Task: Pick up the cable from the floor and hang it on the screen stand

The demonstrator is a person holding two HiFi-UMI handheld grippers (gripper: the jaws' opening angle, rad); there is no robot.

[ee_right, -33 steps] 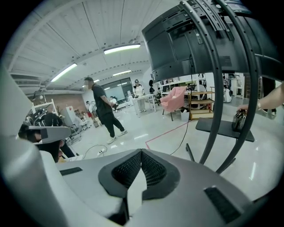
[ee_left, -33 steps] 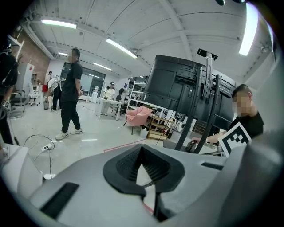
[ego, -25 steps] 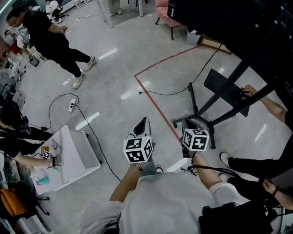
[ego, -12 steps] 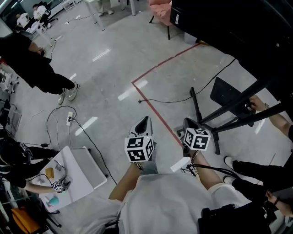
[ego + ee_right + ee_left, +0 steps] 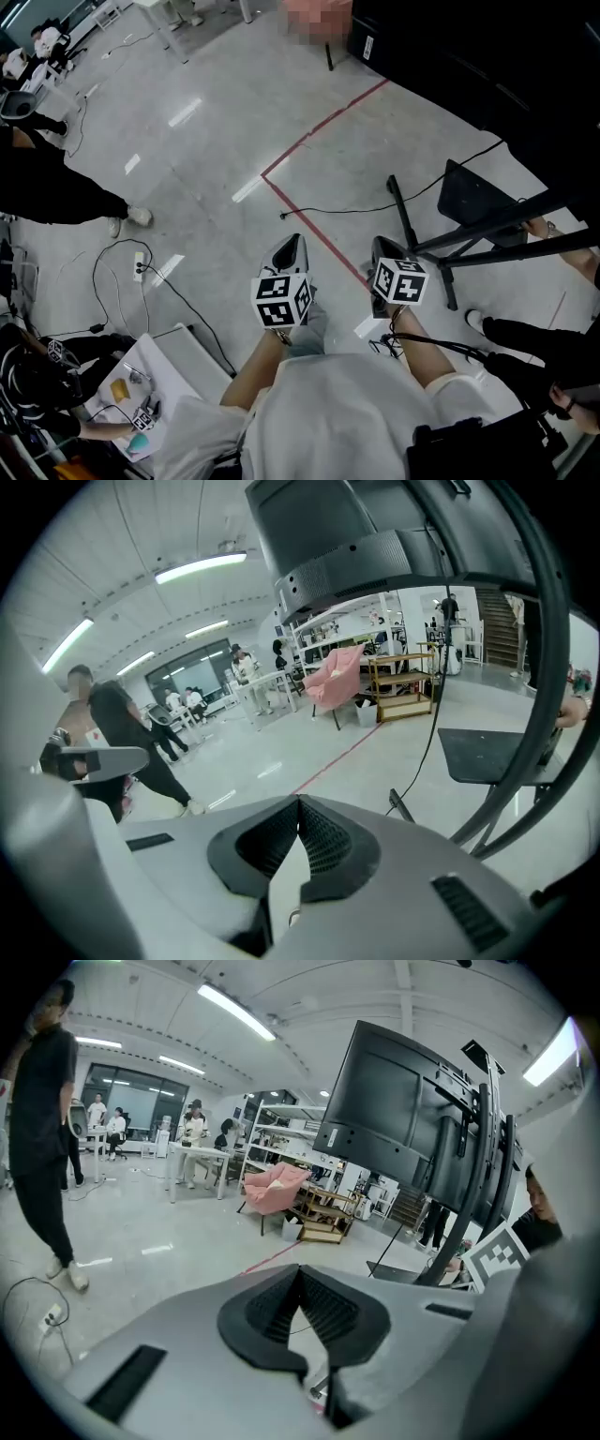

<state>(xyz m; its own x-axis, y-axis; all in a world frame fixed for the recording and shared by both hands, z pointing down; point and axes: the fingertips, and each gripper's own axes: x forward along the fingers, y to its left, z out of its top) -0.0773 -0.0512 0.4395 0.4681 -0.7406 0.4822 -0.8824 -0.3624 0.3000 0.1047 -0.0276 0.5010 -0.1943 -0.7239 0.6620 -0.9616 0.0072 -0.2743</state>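
A thin black cable (image 5: 361, 207) lies on the grey floor, its free end near the red tape corner, and it runs right toward the black screen stand (image 5: 424, 246). In the right gripper view the cable (image 5: 433, 726) drops beside the stand's tray (image 5: 487, 755), under the big dark screen (image 5: 356, 527). My left gripper (image 5: 292, 246) is held over the floor just short of the cable's end, shut and empty. My right gripper (image 5: 383, 249) hovers over the stand's base leg, also shut with nothing between its pads. The left gripper view shows the screen (image 5: 403, 1119) on its pole.
A red tape line (image 5: 309, 131) crosses the floor. A person in black (image 5: 56, 192) stands at the left, near a power strip with cords (image 5: 139, 265). A white table (image 5: 169, 361) is at lower left. Another person's hand (image 5: 551, 230) and shoe (image 5: 478, 323) are by the stand.
Both grippers have travelled forward toward the stand, still shut. The white table and power strip slid down-left in the head view; the person in black moved toward the left edge.
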